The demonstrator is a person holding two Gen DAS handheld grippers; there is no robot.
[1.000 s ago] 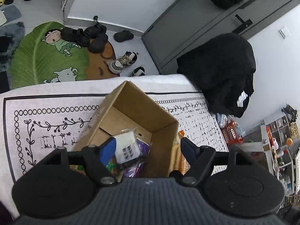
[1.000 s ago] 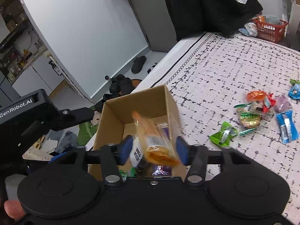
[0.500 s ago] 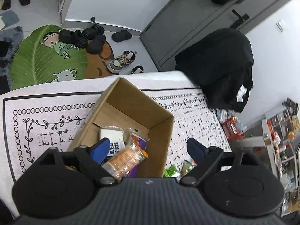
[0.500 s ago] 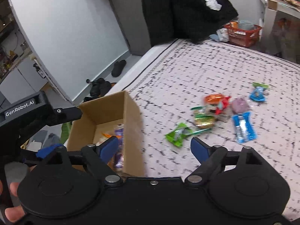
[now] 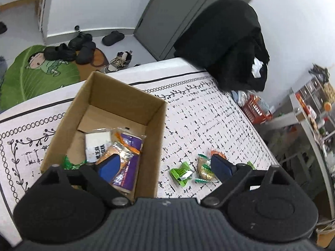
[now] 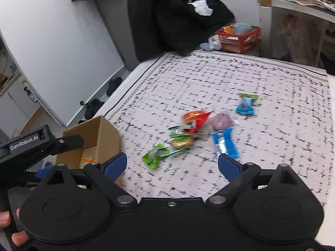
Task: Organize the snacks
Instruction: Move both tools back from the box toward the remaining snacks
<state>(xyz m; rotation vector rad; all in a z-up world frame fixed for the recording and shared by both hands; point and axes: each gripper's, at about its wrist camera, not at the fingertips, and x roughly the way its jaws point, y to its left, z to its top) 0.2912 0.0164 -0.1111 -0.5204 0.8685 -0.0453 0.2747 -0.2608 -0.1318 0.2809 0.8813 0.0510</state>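
An open cardboard box (image 5: 117, 96) stands on the patterned cloth (image 6: 272, 79). Inside lie a white packet (image 5: 97, 144), an orange packet (image 5: 117, 148), a purple packet (image 5: 127, 173) and a green wrapper (image 5: 72, 163). My left gripper (image 5: 165, 166) hangs above the box's right wall, its jaws opening with nothing between them. On the cloth to the right lie loose snacks: a green packet (image 6: 155, 155), a gold one (image 6: 181, 141), an orange-red one (image 6: 194, 118), a pink one (image 6: 222, 121) and two blue ones (image 6: 225, 144). My right gripper (image 6: 172, 165) is near the green packet, jaws opening and empty.
A black coat (image 6: 178, 16) hangs at the cloth's far edge. A red basket (image 6: 240, 39) stands behind it on the floor. Shoes (image 5: 81, 46) and a green leaf mat (image 5: 31, 77) lie beyond the box. Shelves (image 5: 314, 108) stand at the right.
The left gripper let go of the white packet and the right one let go of the orange packet, both into the box. Both grippers swung right toward the loose snacks, jaws widening.
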